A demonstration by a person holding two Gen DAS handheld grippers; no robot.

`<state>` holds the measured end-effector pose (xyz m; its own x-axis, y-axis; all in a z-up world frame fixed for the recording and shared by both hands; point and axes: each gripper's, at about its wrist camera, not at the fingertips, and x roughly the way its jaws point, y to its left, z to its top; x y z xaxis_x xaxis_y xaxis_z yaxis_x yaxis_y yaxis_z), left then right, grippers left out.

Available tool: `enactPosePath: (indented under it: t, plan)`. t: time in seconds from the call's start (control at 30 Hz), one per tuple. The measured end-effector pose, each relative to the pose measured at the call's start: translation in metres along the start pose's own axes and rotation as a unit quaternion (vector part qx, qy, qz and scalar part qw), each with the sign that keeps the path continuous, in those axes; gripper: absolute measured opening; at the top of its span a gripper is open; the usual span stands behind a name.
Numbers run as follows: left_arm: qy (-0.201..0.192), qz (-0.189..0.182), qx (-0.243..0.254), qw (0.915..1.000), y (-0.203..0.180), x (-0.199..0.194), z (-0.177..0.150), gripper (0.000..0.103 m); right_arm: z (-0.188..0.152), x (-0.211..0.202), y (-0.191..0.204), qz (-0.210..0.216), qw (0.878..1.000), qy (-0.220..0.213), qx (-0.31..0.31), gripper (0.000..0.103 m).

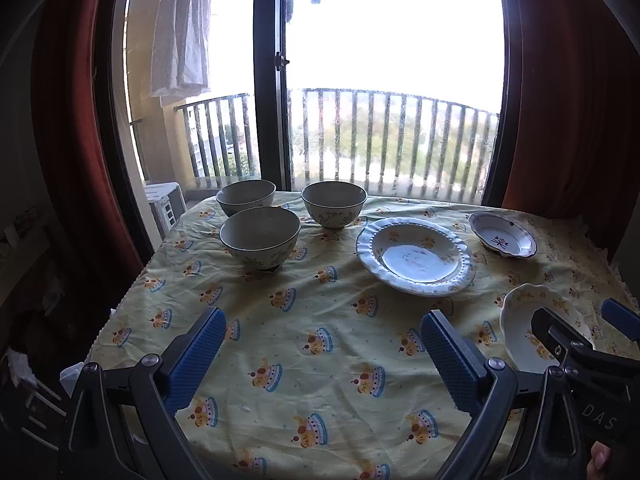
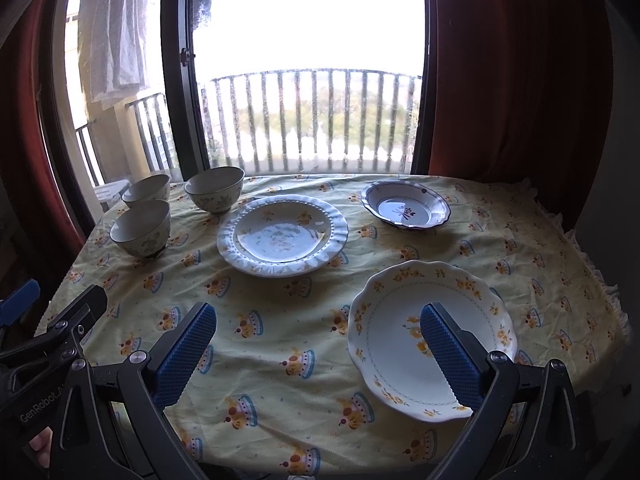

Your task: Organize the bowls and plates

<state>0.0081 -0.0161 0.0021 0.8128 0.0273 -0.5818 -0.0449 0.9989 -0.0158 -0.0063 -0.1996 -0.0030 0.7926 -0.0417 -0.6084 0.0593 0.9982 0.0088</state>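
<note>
Three floral bowls stand at the table's far left: a near one (image 1: 260,236) (image 2: 141,227), a far left one (image 1: 246,196) (image 2: 146,189) and a far right one (image 1: 334,203) (image 2: 214,190). A ribbed white deep plate (image 1: 416,255) (image 2: 282,235) sits mid-table. A blue-rimmed small plate (image 1: 502,239) (image 2: 405,204) lies at the far right. A scalloped yellow-flowered plate (image 1: 520,320) (image 2: 430,340) lies at the near right. My left gripper (image 1: 322,354) is open and empty above bare cloth. My right gripper (image 2: 320,354) is open and empty, its right finger over the scalloped plate.
The table wears a yellow patterned tablecloth (image 1: 320,320) (image 2: 280,360). Behind it are a glass balcony door, railing and red curtains (image 2: 520,80). The right gripper shows at the right edge of the left wrist view (image 1: 580,344); the left gripper shows at the left edge of the right wrist view (image 2: 48,332).
</note>
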Motion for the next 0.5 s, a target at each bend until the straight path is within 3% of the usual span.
enactPosePath:
  t: [0.5]
  plan:
    - [0.0,-0.007,0.01,0.9999,-0.0092,-0.0024,-0.0013,0.098,-0.0015,-0.0044,-0.0034,-0.007,1.0,0.003,0.011,0.103]
